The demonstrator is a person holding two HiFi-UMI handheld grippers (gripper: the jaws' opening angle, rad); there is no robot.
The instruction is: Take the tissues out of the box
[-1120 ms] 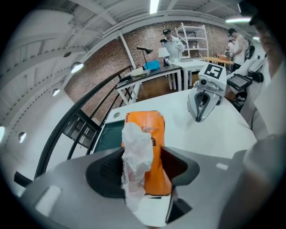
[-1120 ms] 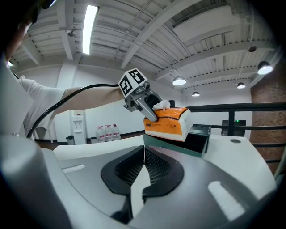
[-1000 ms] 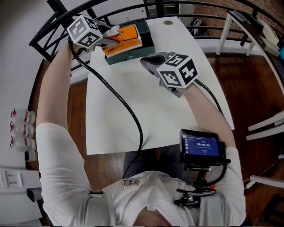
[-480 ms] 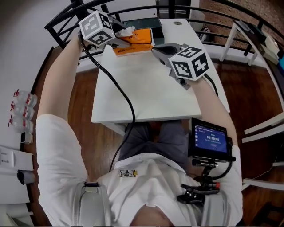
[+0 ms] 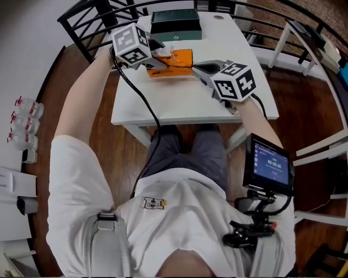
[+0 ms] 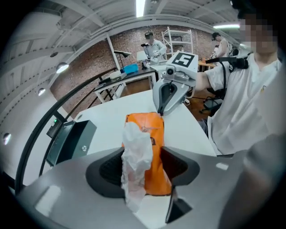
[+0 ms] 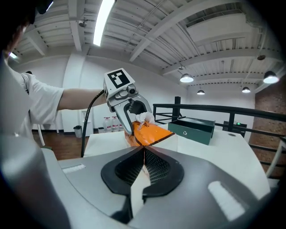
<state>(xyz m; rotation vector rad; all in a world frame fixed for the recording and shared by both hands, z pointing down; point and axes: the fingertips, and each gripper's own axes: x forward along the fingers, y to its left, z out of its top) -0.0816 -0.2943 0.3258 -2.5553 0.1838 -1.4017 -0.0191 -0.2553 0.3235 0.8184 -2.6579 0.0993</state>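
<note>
An orange tissue pack (image 5: pixel 176 57) hangs between my two grippers over the white table (image 5: pixel 179 103). My left gripper (image 5: pixel 159 58) is shut on the pack's left end (image 6: pixel 156 147), where a crumpled white tissue (image 6: pixel 135 154) sticks out between the jaws. My right gripper (image 5: pixel 198 68) is shut on the pack's other end (image 7: pixel 152 133), with its jaws pressed together on the edge. In the right gripper view the left gripper (image 7: pixel 136 117) holds the tissue (image 7: pixel 144 118) on top of the pack. In the left gripper view the right gripper (image 6: pixel 163 103) pinches the far end.
A dark green box (image 5: pixel 175 24) stands at the table's far edge, behind the pack. A black railing (image 5: pixel 81 13) curves round the far side. White furniture (image 5: pixel 321 43) stands at the right, bottles (image 5: pixel 24 122) on the floor at the left. A screen (image 5: pixel 269 165) hangs at my chest.
The orange pack lay on the green box a second ago. Both grippers have carried it off the box toward me, and it is now held over the table.
</note>
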